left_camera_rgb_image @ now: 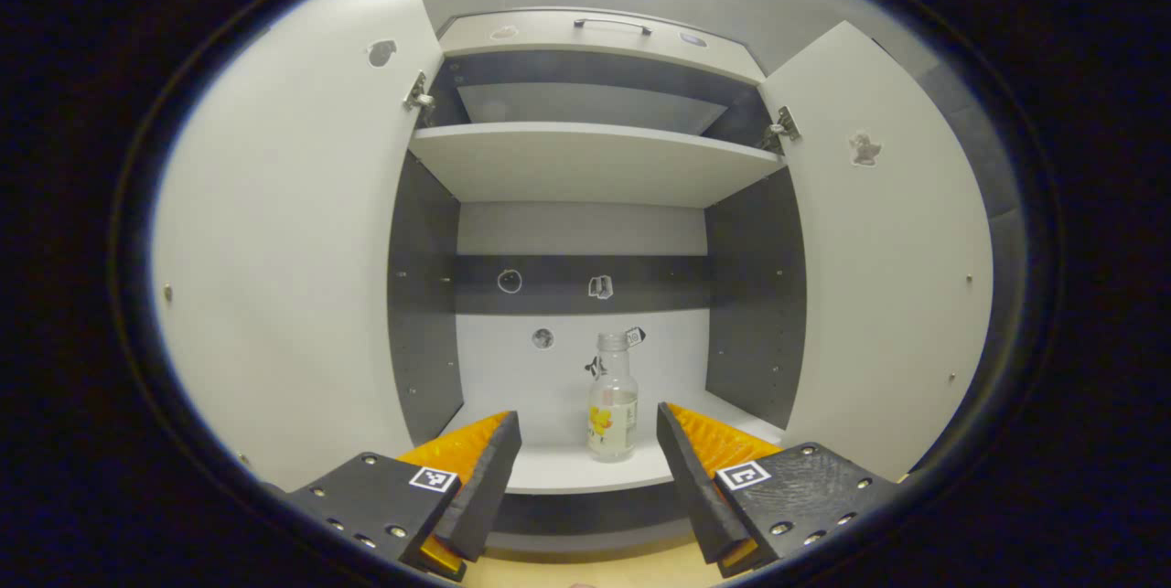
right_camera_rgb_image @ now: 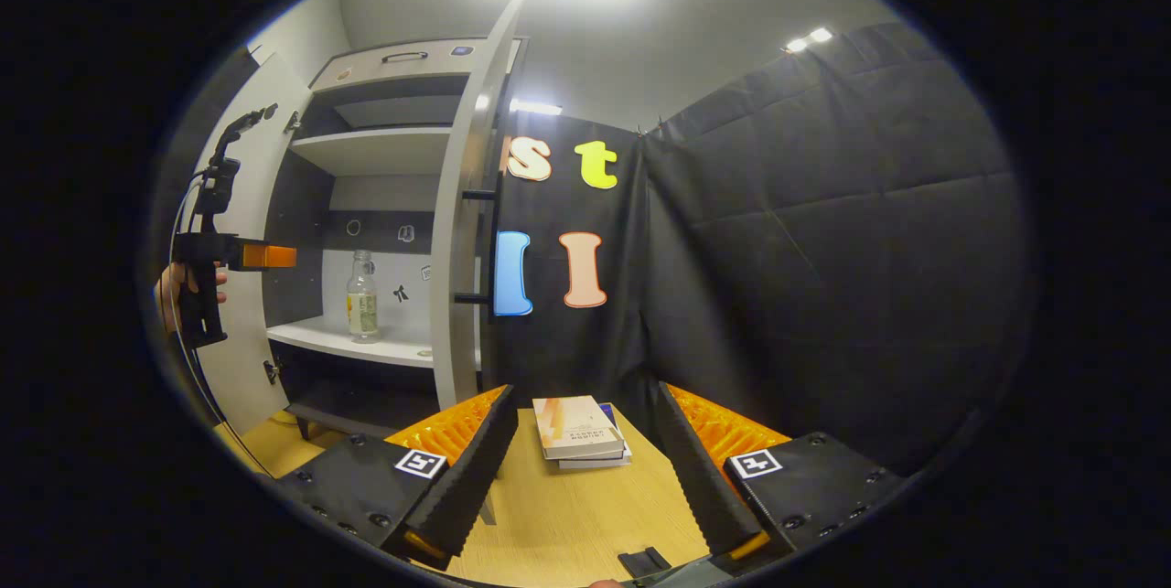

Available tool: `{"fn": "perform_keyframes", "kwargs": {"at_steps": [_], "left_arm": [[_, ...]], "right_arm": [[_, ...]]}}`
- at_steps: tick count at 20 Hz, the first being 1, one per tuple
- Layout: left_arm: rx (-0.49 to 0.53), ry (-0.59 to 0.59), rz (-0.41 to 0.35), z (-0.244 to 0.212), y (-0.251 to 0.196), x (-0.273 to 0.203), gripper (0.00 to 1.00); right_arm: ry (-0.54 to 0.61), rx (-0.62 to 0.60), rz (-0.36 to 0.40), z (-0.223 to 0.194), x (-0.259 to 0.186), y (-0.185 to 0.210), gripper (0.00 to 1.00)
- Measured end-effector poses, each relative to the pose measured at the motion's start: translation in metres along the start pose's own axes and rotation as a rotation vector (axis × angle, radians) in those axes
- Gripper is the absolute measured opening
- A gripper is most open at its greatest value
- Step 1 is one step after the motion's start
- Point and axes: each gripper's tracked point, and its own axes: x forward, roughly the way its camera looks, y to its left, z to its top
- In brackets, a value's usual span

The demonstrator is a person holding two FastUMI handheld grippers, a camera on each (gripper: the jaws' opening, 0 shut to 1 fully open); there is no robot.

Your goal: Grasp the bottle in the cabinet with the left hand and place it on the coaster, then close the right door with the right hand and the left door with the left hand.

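Bottle (left_camera_rgb_image: pixel 613 405) upright on lower cabinet shelf (left_camera_rgb_image: pixel 567 469), both doors open. Left gripper (left_camera_rgb_image: pixel 590 446) wide open, empty, aimed at bottle, short of it. Right gripper (right_camera_rgb_image: pixel 578 451) wide open, empty, over table (right_camera_rgb_image: pixel 558 515) near books (right_camera_rgb_image: pixel 578 428), beside right door (right_camera_rgb_image: pixel 467 231).

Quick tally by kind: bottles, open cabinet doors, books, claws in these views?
Bottles: 1, the bottle upright on the cabinet's lower shelf.
Open cabinet doors: 2, left door and right door.
Books: 2, a book stack on the table.
Claws: 2, left claw and right claw, both open.
Total: 7
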Motion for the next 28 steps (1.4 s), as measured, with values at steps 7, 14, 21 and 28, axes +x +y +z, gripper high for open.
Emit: {"fn": "perform_keyframes", "kwargs": {"at_steps": [7, 14, 21, 28], "left_arm": [[-0.007, 0.010, -0.071, -0.005, -0.017, 0.077, 0.87], [0.010, 0.019, -0.099, -0.013, -0.024, 0.136, 0.87], [0.050, 0.044, -0.095, -0.024, -0.024, 0.185, 0.87], [0.062, 0.054, -0.105, -0.030, -0.021, 0.195, 0.67]], "right_arm": [[0.013, -0.004, -0.131, -0.003, 0.012, -0.024, 0.96], [0.035, -0.012, -0.207, -0.010, 0.025, -0.030, 0.96], [0.076, 0.000, -0.256, -0.026, 0.034, -0.031, 0.96], [0.083, 0.002, -0.273, -0.029, 0.032, -0.027, 0.97]]}}
